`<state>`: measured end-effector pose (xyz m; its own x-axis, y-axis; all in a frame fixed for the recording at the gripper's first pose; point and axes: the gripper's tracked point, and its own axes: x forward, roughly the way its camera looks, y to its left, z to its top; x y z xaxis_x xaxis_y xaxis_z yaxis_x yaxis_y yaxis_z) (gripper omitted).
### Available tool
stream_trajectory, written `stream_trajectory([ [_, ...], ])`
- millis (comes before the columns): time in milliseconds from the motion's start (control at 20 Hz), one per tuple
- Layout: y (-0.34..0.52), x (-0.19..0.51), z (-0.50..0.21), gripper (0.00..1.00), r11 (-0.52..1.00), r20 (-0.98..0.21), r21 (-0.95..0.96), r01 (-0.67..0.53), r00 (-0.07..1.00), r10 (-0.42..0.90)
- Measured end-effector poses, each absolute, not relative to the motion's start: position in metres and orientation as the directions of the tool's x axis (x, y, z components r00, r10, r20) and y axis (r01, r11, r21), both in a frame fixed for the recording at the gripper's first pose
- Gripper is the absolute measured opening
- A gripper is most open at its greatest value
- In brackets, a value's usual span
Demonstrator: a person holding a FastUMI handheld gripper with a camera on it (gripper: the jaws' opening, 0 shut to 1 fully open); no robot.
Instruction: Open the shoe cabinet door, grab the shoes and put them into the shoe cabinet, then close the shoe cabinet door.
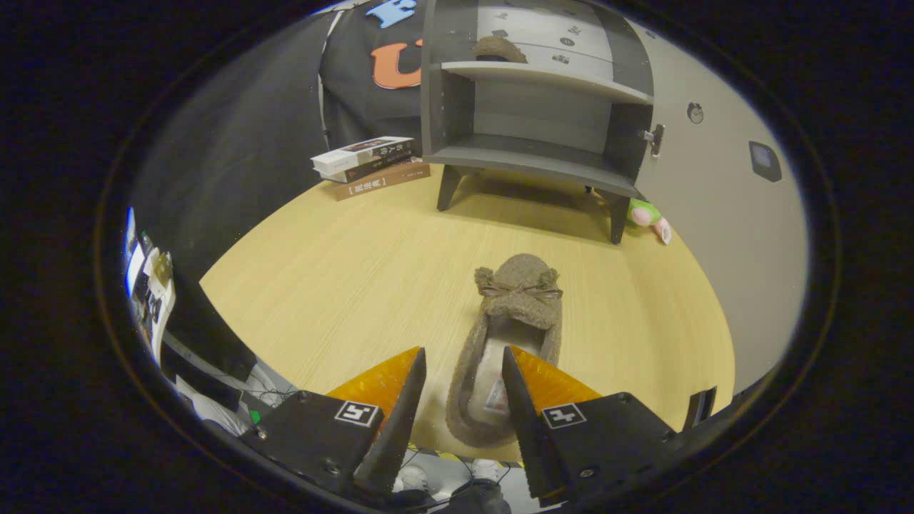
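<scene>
A fuzzy brown slipper (508,335) with a small bow lies on the wooden table, toe pointing toward the cabinet. My gripper (464,357) is open, its fingers straddling the slipper's heel end without pressing on it. Beyond the slipper stands the grey shoe cabinet (532,118) on short legs, its door (714,185) swung open to the right. A second brown slipper (500,48) rests on the cabinet's upper shelf; the lower shelf is bare.
A stack of books (368,165) lies left of the cabinet. A small green and pink plush toy (648,216) sits by the cabinet's right leg. The table's front edge (435,450) runs just under my fingers.
</scene>
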<state>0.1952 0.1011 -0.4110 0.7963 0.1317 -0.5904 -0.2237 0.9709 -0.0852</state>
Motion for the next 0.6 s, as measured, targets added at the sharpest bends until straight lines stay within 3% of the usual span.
stream_trajectory([
  [350,0.104,0.261,-0.433,0.66,0.979,-0.655,0.014,-0.203,0.738,0.163],
  [600,0.11,0.286,-0.44,0.65,0.966,-0.677,-0.037,-0.254,0.717,0.163],
])
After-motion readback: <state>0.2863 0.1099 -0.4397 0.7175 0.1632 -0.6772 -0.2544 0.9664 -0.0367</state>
